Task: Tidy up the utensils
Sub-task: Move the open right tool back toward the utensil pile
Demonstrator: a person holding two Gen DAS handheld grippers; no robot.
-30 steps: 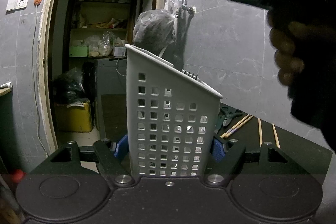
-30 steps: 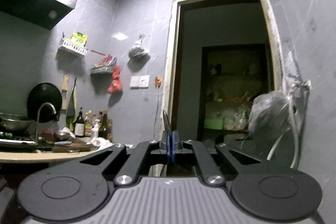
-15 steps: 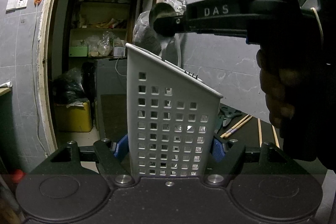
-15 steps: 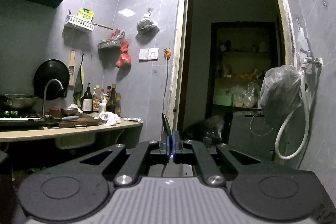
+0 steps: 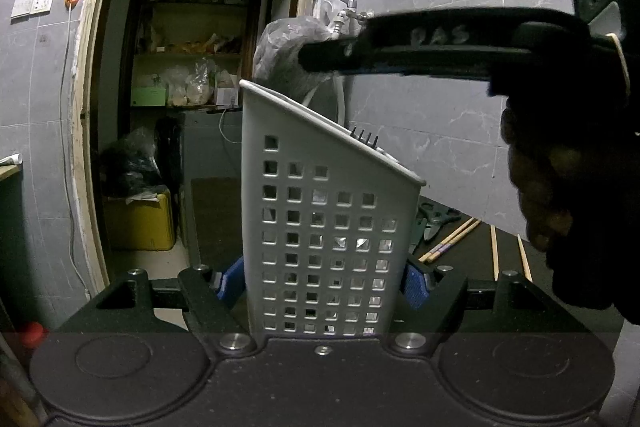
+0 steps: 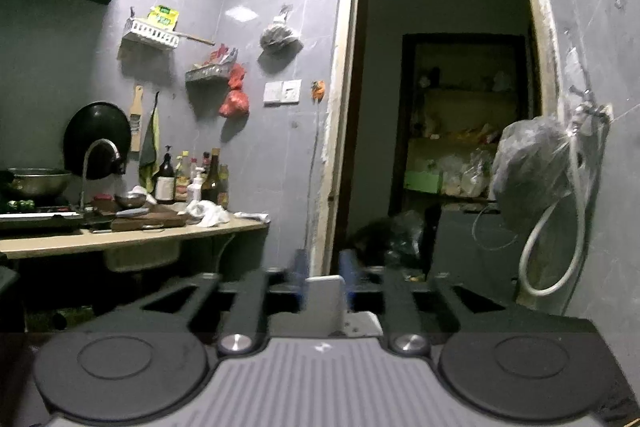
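- The white perforated plastic utensil holder with the slanted rim stands upright on the dark table, clamped low on both sides by the blue-padded fingers of the left gripper, which grip it firmly.
- Dark fork tines poke above its rim near the right end.
- The right gripper hovers level just above the holder's high left end. In its own view its fingers have just been opening to a moderate gap, nothing between them, with the holder's white rim showing below.
- Judged from this, a utensil has just been dropped into the holder.
- A second ago those fingers were pinched on a thin metal utensil handle; half a second ago a spoon bowl showed at their tip above the rim. Now both are gone.
- Wooden chopsticks and green scissors lie on the table to the far right, seemingly unsorted.
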